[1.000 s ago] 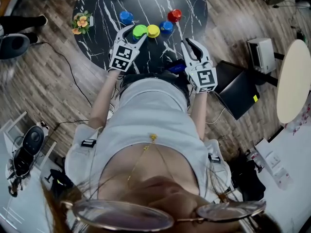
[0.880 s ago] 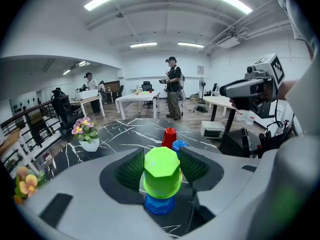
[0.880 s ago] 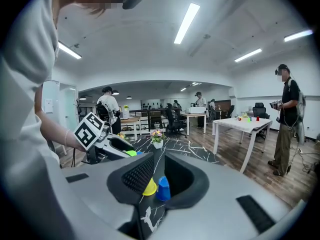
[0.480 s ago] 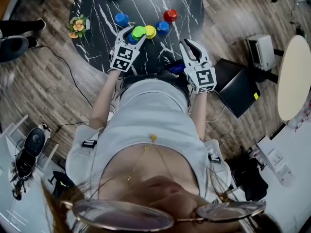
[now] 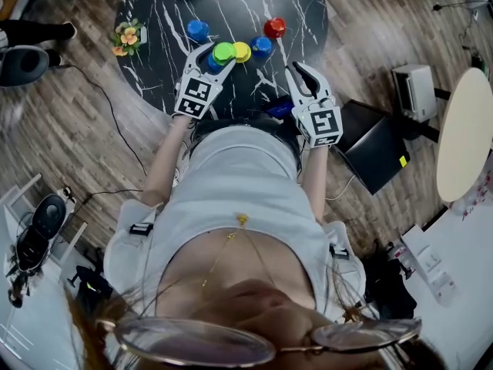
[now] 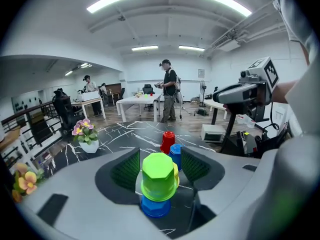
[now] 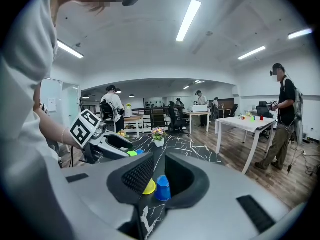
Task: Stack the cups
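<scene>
Green cup (image 6: 159, 176) stacked upside down on a blue cup (image 6: 155, 208), on the dark marble worktop (image 6: 125, 134).
Left gripper (image 6: 161, 159) fingers, just now spreading, flank the stack without pressing it; right gripper (image 7: 156, 171) fingers are narrowly apart, holding nothing.

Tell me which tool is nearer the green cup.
Left. The left tool straddles the green cup, its jaws just opened wider and clear of it; the right tool sits off to the cup's right, past the yellow cup.

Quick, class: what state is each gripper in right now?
Left gripper: open, jaws just opening, around the green cup, not gripping.
Right gripper: narrowly open, empty.
</scene>
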Demonstrator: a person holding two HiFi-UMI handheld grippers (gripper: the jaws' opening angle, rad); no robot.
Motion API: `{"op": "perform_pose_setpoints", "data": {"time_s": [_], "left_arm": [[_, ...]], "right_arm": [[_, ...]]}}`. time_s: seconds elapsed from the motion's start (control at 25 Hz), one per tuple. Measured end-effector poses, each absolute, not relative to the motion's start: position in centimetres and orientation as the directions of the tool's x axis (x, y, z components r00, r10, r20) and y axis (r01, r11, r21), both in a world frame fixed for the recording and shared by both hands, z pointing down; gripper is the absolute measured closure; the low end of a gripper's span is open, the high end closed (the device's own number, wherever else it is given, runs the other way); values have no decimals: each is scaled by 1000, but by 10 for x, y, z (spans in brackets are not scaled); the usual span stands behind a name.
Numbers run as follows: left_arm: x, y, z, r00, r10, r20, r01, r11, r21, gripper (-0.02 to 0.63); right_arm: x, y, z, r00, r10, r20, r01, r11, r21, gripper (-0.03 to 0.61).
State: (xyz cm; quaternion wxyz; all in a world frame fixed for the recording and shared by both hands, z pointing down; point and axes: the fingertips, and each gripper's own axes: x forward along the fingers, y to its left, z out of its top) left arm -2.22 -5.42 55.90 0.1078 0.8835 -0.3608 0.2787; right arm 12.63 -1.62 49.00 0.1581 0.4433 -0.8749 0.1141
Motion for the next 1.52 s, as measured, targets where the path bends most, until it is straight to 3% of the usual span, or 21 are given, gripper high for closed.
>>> {"op": "perform_pose_setpoints", "data": {"time_s": [0.44,0.64,0.76,1.12,1.52], "left_arm": [[-26,-43,512,580,-663,474,-761,-648,24,370],[-27,-38,502,561,-703,438,-791,-611,31,526],[-27,-35,496,551,-728,408,-808,-587,44,571],[-19,-25,489,533,-752,388,-834,-544,90,580],[-23,-15,489,449,-799,401,-887,-451,94,578]], "right_arm": [[119,-32,494,-587,-720,371,-790,610,-65,517],[118,-42,499,-601,-706,376,-779,623,-75,515],[117,-50,505,-605,-695,388,-771,633,-69,511],[118,-76,531,-604,-656,452,-757,651,-66,501],[129,-105,578,-560,-620,550,-759,650,-39,428]]}}
